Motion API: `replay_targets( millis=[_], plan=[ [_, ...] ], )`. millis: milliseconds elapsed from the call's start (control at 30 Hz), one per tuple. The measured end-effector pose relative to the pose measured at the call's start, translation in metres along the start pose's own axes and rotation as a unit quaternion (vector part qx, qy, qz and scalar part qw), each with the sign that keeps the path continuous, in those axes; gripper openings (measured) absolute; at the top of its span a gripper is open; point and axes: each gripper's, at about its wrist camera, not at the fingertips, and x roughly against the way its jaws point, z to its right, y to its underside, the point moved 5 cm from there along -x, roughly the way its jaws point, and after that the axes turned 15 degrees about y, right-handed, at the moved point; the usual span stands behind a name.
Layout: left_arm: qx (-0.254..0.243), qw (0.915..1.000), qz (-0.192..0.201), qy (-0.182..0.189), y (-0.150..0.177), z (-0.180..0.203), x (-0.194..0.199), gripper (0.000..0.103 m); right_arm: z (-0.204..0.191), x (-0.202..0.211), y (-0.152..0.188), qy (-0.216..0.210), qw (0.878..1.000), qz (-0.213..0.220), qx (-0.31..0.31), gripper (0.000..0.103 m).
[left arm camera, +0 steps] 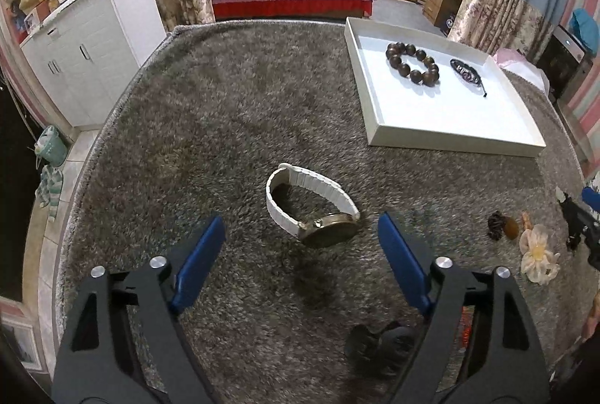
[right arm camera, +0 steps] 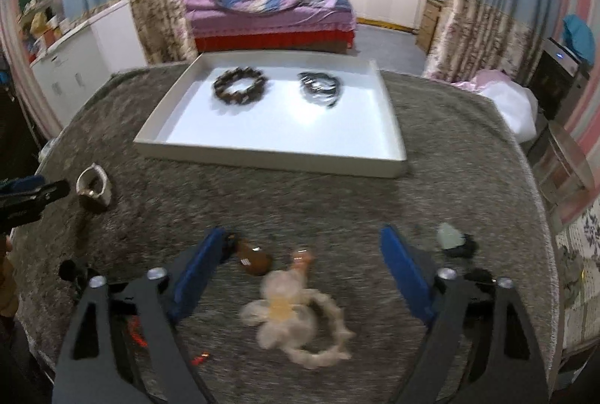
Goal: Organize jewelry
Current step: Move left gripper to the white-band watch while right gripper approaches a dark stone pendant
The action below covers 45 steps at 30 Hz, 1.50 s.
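Presently, white tray (left arm camera: pixel 446 132) on grey carpet (left arm camera: pixel 225 111) holds a dark bead bracelet (left arm camera: pixel 411 63) and a black bracelet (left arm camera: pixel 467 71). White-strap watch (left arm camera: pixel 313 206) lies near the tray, between the released left gripper (left arm camera: pixel 302 227) fingers. Right gripper (right arm camera: pixel 305 246), spread wide, flanks a cream flower hairpiece (right arm camera: pixel 296 306).

Blurring beyond detail: cream flower piece (right arm camera: pixel 288 314), low centre, right view; dark beaded bracelet (right arm camera: pixel 240 85), upper centre.

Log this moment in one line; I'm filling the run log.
left gripper open above watch | right gripper open above flower piece | tray holds two bracelets
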Motion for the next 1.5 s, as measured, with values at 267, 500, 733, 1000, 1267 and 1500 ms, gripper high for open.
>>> replay_targets(
  millis=[267, 500, 733, 1000, 1267, 1500],
  plan=[
    [-0.004, 0.9998, -0.017, 0.002, -0.010, -0.011, -0.018, 0.068, -0.040, -0.022, 0.006, -0.025, 0.999, -0.043, 0.020, 0.055],
    [-0.002, 0.9995, -0.030, 0.004, -0.012, -0.020, -0.034, 0.065, -0.055, -0.032, 0.009, -0.032, 0.997, -0.062, 0.025, 0.044],
    [0.001, 0.9993, -0.034, 0.011, -0.013, -0.026, -0.048, 0.059, -0.066, -0.040, 0.011, -0.033, 0.996, -0.076, 0.025, 0.040],
    [-0.004, 0.9993, -0.033, 0.015, -0.013, -0.030, -0.052, 0.059, -0.070, -0.051, 0.014, -0.026, 0.996, -0.086, 0.017, 0.034],
    [-0.005, 0.9991, -0.034, 0.026, -0.009, -0.030, -0.051, 0.053, -0.068, -0.056, 0.013, -0.023, 0.996, -0.087, 0.012, 0.029],
    [0.007, 0.9989, -0.032, 0.032, -0.008, -0.036, -0.046, 0.054, -0.068, -0.054, 0.012, -0.030, 0.996, -0.080, 0.012, 0.024]
  ],
)
